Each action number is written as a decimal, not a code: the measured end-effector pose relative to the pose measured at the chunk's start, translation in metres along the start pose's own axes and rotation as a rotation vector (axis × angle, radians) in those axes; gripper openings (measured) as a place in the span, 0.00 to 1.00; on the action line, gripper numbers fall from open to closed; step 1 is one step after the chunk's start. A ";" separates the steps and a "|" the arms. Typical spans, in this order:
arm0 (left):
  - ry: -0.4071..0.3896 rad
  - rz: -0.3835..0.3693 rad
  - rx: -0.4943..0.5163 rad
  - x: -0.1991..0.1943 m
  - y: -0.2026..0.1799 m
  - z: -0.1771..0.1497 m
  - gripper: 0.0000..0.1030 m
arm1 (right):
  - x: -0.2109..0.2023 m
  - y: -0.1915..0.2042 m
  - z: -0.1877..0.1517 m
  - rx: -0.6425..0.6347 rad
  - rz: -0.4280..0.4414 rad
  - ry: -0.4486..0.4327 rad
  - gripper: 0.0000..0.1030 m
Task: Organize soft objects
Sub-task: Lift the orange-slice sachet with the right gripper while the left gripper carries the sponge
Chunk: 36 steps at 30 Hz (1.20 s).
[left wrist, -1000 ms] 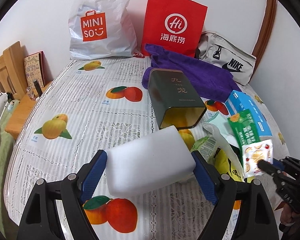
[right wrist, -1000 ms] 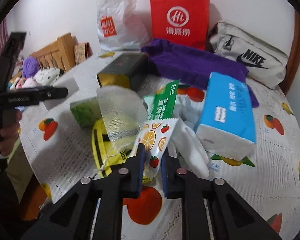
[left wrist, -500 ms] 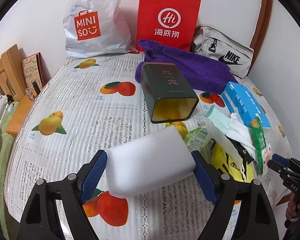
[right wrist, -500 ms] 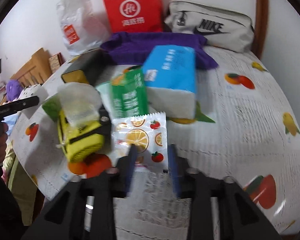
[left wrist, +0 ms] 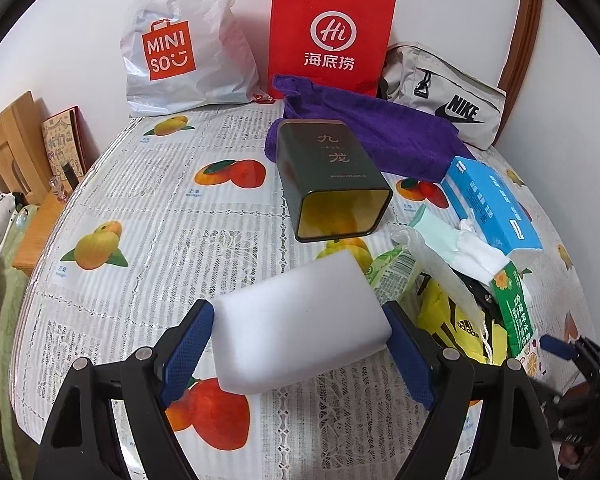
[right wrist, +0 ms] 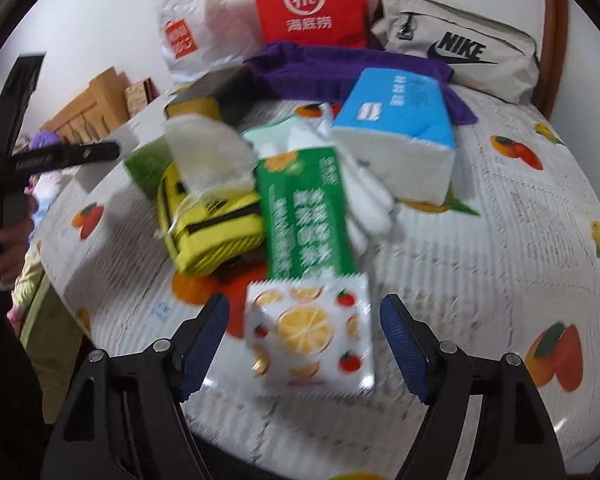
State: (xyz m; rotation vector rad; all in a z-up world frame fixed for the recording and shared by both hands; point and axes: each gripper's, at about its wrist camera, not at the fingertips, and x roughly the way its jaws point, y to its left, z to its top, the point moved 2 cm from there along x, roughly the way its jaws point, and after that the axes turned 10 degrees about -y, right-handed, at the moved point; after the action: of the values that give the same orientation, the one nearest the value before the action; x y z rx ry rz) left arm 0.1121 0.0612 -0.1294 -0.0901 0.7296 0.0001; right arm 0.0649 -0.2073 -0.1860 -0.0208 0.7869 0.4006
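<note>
On the fruit-print tablecloth [left wrist: 148, 200] my left gripper [left wrist: 300, 344] clamps the white sponge [left wrist: 300, 320] near the open tin [left wrist: 332, 184], while my right gripper [right wrist: 304, 336], jaws just opened wide, straddles the released sachet [right wrist: 312, 336]; next, I judge, the sponge wants tucking into the tin.

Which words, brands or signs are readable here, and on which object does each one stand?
"MINISO": white plastic bag
"Hi 海底捞": red paper bag
"NIKE": grey pouch
"九龙": dark tin
"adidas": yellow bag
Blue tissue pack, green packet, fruit-print sachet: print too blurred or small to read.
</note>
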 end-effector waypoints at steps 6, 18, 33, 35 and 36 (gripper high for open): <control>-0.002 -0.007 0.014 -0.003 -0.004 -0.001 0.82 | 0.009 0.007 -0.015 -0.058 -0.089 -0.012 0.63; 0.006 -0.009 -0.039 -0.001 0.015 -0.004 0.82 | -0.031 -0.019 0.002 0.001 -0.045 -0.101 0.55; 0.036 -0.062 -0.092 0.009 0.025 0.001 0.81 | 0.005 -0.067 0.019 0.103 -0.164 -0.026 0.55; 0.044 -0.065 -0.099 0.011 0.026 0.004 0.81 | 0.009 -0.068 0.024 0.099 -0.167 -0.020 0.55; 0.042 -0.059 -0.098 0.011 0.026 0.006 0.81 | 0.008 -0.068 0.026 0.098 -0.162 -0.020 0.55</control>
State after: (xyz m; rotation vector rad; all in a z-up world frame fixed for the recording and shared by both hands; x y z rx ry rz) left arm 0.1235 0.0877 -0.1341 -0.2055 0.7691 -0.0226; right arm 0.1125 -0.2629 -0.1821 0.0110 0.7778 0.2082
